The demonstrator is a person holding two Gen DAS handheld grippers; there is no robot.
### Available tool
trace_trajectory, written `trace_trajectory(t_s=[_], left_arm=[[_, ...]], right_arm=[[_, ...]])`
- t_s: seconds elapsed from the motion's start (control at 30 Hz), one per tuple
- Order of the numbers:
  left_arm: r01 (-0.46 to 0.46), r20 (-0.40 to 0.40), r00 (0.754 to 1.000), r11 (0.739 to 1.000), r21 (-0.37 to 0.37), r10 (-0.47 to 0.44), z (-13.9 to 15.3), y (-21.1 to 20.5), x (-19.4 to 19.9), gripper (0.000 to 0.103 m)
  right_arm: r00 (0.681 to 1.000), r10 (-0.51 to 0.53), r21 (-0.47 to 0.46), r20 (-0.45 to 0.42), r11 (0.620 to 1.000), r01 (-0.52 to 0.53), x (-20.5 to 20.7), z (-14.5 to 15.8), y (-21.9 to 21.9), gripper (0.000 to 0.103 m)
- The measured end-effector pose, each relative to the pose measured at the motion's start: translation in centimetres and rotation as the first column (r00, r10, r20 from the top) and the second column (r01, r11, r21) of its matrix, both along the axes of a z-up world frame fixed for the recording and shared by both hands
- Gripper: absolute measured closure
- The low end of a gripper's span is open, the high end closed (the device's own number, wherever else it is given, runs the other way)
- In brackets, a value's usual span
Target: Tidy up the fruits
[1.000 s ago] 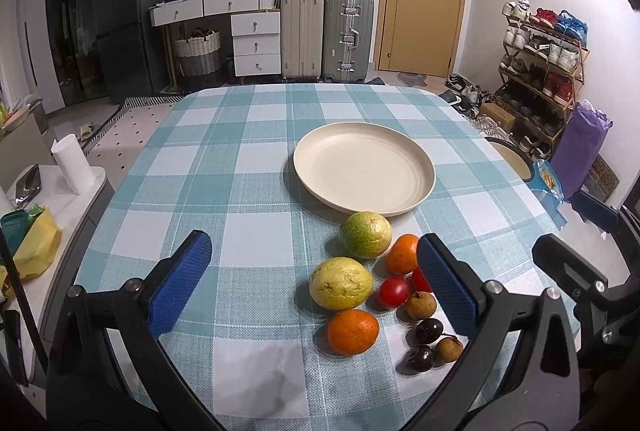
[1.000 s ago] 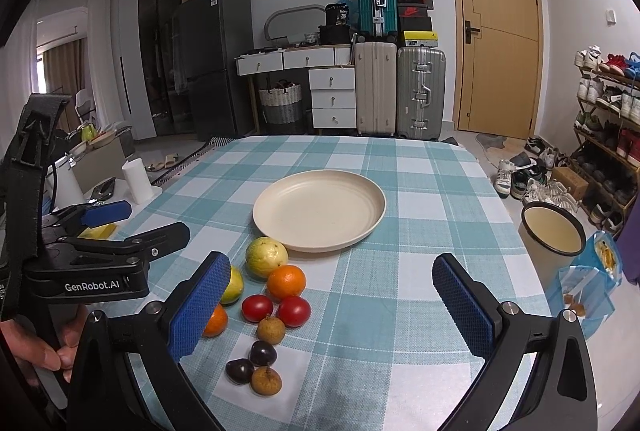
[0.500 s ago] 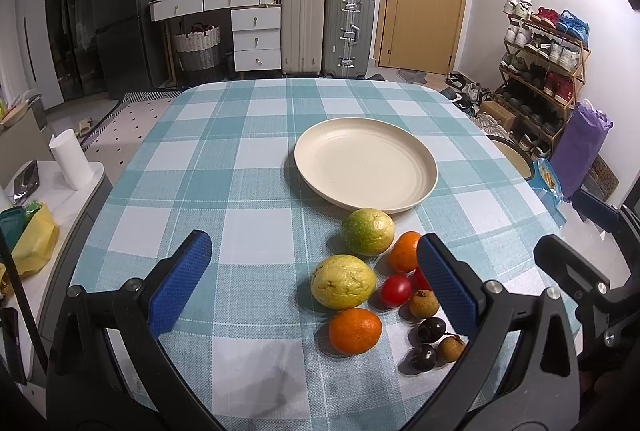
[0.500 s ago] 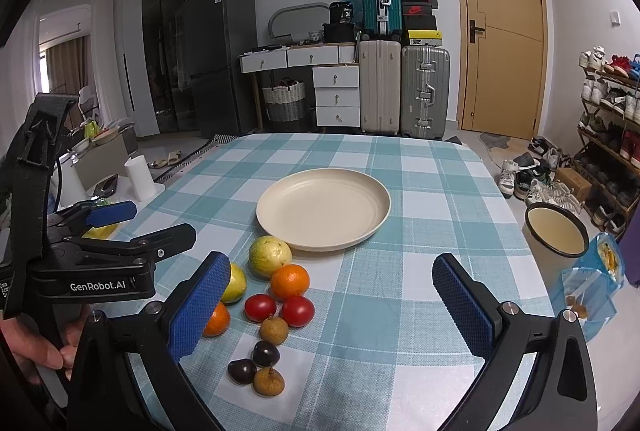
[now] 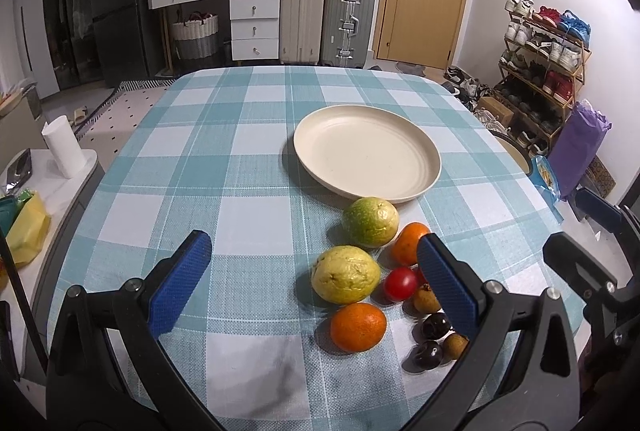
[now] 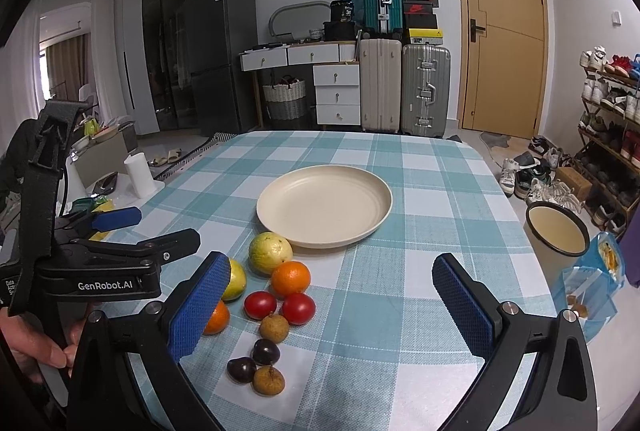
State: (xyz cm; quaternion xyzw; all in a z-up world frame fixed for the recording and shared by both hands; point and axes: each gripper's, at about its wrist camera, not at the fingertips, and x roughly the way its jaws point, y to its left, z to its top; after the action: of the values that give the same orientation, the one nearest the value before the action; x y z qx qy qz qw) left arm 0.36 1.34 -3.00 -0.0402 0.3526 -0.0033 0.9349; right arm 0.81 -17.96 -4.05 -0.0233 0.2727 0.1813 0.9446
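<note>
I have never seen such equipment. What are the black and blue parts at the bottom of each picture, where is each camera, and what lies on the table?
No robot is here. A person holds one two-finger tool in each hand, with a camera on each looking forward along its blue fingers. One picture comes from the left tool, the other from the right tool. Both are open and hold nothing. On the checked tablecloth stands an empty cream plate. Nearer lie two yellow-green guavas, two oranges, two red tomatoes and a few small brown and dark fruits. In the right picture, the black device at the left is the left tool.
</note>
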Motion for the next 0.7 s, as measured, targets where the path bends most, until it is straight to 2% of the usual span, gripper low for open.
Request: trace_trajectory(t_s=[0.13,0.27,0.37,0.6,0.7], left_arm=[[0.013,-0.017,1.0,1.0,-0.023,-0.013,-0.3,0.3,0.4,0.001],[0.033,-0.037,0.999,0.994,-0.109,-0.038,-1.0,1.5,1.0,0.001],[0.05,-0.055,0.997,0.989,-0.142,-0.058,-1.6,2.2,1.6,0.001],[0.078,-0.139,0.983,0.96,-0.27,-0.119,-4.0,3.9,4.0,0.001],[0.082,-0.163,0.977,0.95,-0.302,-0.137,-4.8,4.2,4.8,0.001]], right_arm=[[1.0,-0.001,0.005,-0.004,1.0,0.001,0.0,-0.2,0.0,0.0],[1.0,0.001,0.006,-0.01,1.0,-0.001,0.3,-0.7,0.0,0.0],[1.0,0.005,0.007,-0.018,1.0,-0.004,0.6,-1.3,0.1,0.0],[0.999,0.007,0.012,-0.052,1.0,-0.006,2.0,-2.7,0.0,0.0],[0.998,0.008,0.017,-0.065,1.0,-0.007,2.6,-3.3,-0.1,0.0]])
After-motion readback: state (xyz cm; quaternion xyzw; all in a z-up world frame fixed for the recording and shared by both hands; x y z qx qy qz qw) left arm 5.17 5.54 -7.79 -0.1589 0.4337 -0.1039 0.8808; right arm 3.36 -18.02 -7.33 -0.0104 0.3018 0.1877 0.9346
